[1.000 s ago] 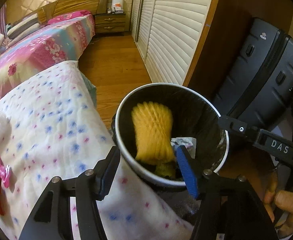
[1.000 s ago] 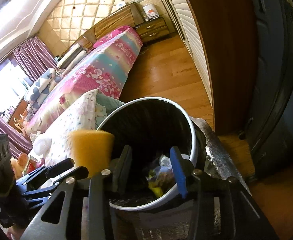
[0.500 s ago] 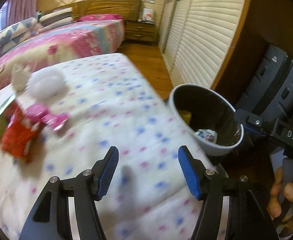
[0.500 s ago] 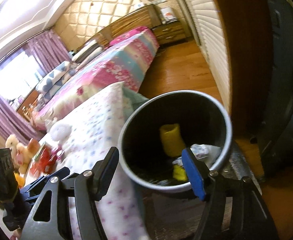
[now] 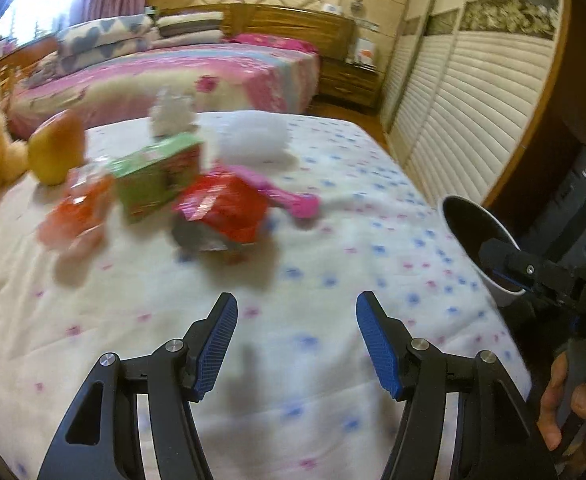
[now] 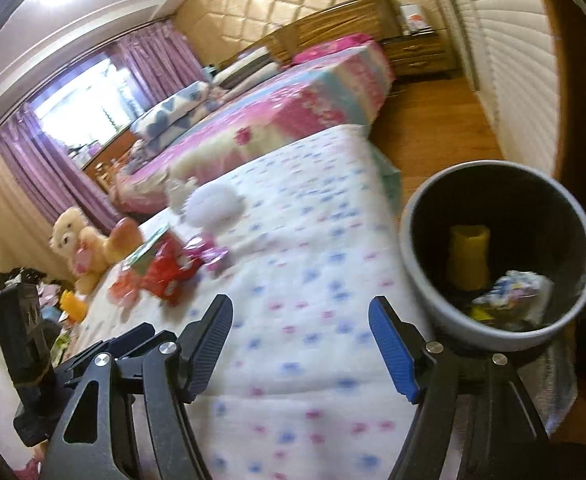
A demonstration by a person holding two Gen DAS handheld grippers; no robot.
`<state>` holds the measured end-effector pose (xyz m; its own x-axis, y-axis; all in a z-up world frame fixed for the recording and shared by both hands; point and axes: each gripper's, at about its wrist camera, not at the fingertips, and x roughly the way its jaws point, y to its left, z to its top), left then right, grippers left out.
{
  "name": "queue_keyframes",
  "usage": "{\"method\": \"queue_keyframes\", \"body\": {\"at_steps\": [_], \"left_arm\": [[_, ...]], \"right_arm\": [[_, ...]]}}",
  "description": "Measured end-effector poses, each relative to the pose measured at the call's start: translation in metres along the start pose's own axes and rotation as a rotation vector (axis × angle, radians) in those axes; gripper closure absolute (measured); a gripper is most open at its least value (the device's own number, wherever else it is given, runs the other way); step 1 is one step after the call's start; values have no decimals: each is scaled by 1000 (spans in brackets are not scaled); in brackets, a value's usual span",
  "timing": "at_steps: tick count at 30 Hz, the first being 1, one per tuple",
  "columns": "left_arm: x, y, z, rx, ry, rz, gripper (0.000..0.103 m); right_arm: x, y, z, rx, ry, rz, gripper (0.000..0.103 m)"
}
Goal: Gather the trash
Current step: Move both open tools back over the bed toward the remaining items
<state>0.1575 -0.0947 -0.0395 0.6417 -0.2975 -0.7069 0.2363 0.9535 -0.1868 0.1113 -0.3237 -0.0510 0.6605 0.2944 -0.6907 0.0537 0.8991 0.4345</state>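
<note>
Dotted bedspread [image 5: 293, 240], wooden floor [image 6: 433, 128], louvred wardrobe [image 5: 465, 112]

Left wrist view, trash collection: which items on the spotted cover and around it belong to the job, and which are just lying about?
Job:
- trash bin, yellow sponge already inside
- red wrapper
- orange wrapper
- green box, possibly trash
- left gripper and right gripper, both open, empty

Lying about:
- teddy bear
- white fluffy toy
- pink toy
- suitcase
</note>
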Motion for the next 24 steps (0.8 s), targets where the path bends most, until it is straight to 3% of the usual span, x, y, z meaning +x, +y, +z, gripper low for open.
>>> {"method": "queue_keyframes", "body": {"at_steps": [13,24], "left_arm": [[-24,66,-11,-100,-15,98,41],[-30,107,-12,-153,-17,160,41]], "right_arm": [[41,62,-12,-84,81,65,30],[68,92,-15,-112,119,101,30]]}}
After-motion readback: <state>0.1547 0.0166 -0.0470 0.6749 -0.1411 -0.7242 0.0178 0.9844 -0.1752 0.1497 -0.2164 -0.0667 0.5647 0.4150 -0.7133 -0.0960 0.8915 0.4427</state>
